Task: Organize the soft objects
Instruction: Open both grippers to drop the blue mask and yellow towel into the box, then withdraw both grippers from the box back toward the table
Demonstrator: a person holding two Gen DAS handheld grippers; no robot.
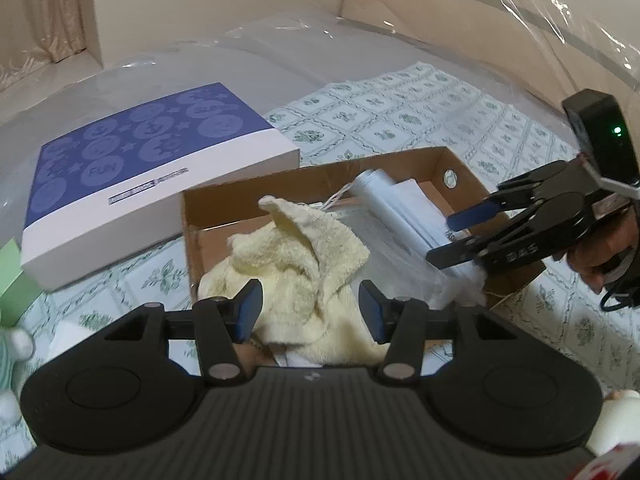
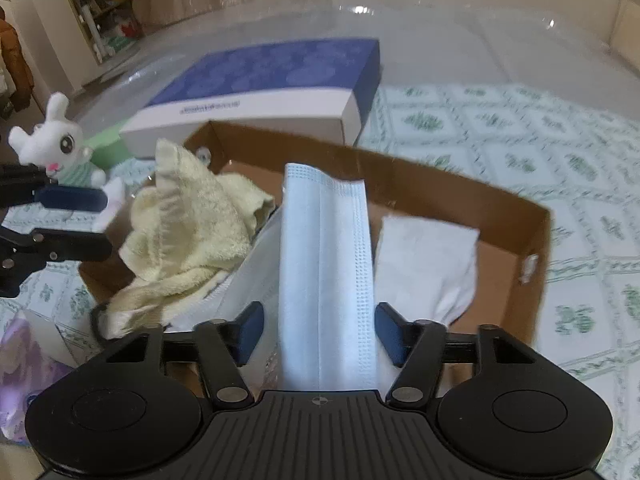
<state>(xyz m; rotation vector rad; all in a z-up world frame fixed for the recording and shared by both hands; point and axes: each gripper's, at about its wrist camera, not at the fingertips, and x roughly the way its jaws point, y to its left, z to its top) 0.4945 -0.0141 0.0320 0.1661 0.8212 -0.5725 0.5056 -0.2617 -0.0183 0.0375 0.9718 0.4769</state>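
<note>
plush rabbit (image 2: 60, 148): on the patterned cloth, left of the cardboard box (image 2: 536, 248).
left tool (image 1: 310, 310): pads apart, yellow towel (image 1: 304, 264) between them, unclamped.
yellow towel: heaped in the box's left end.
right tool (image 2: 318, 330): pads apart, blue face mask (image 2: 326, 264) between them, standing in the box.
white cloth (image 2: 428, 260): in the box, right of the mask.

Setting: a home bedroom. Work surface is a bed with a green floral quilted cover (image 1: 420, 120), its far part under clear plastic sheeting (image 1: 500, 28). Beige curtains (image 1: 44, 12) hang far left. A doorway (image 2: 102, 8) shows cluttered household shelves beyond.
</note>
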